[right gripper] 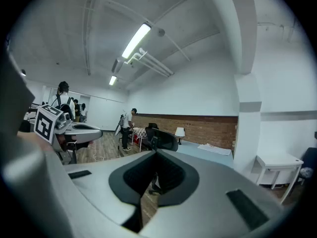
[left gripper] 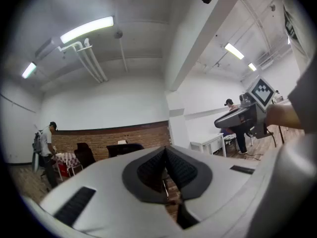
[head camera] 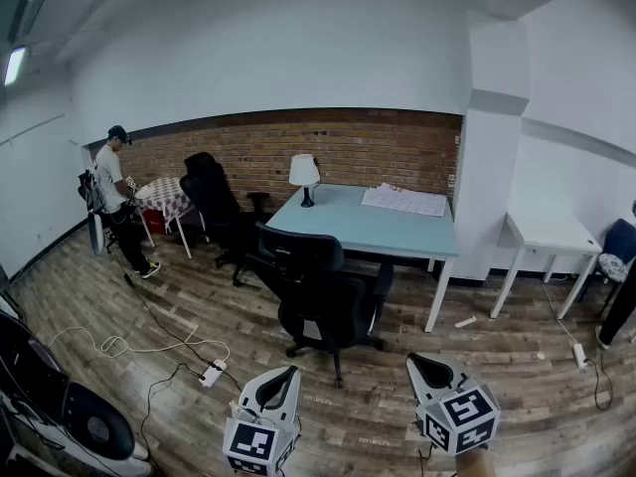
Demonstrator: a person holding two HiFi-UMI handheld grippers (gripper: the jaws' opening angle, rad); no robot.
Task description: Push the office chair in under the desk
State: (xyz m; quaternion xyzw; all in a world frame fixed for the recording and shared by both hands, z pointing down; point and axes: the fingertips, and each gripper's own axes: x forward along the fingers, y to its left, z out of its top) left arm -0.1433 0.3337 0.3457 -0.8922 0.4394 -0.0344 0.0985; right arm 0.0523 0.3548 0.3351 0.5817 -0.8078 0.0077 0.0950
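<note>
A black office chair (head camera: pixel 323 291) stands on the wood floor in front of the light blue desk (head camera: pixel 378 229), its back towards me and its seat out from under the top. Both grippers are low in the head view, well short of the chair. My left gripper (head camera: pixel 282 376) is shut with nothing in it, and so is my right gripper (head camera: pixel 430 365). In the left gripper view the shut jaws (left gripper: pixel 166 153) point up, with the chair's back (left gripper: pixel 124 148) just above them. The right gripper view shows its shut jaws (right gripper: pixel 156 157) below the chair (right gripper: pixel 166 140) and desk (right gripper: pixel 208 152).
A white lamp (head camera: pixel 304 173) and papers (head camera: pixel 405 200) sit on the desk. A second black chair (head camera: pixel 214 202) and a checkered small table (head camera: pixel 164 197) stand at the left, near a person (head camera: pixel 119 199). A power strip with cables (head camera: pixel 212 373) lies left of me; a white table (head camera: pixel 549 237) is right.
</note>
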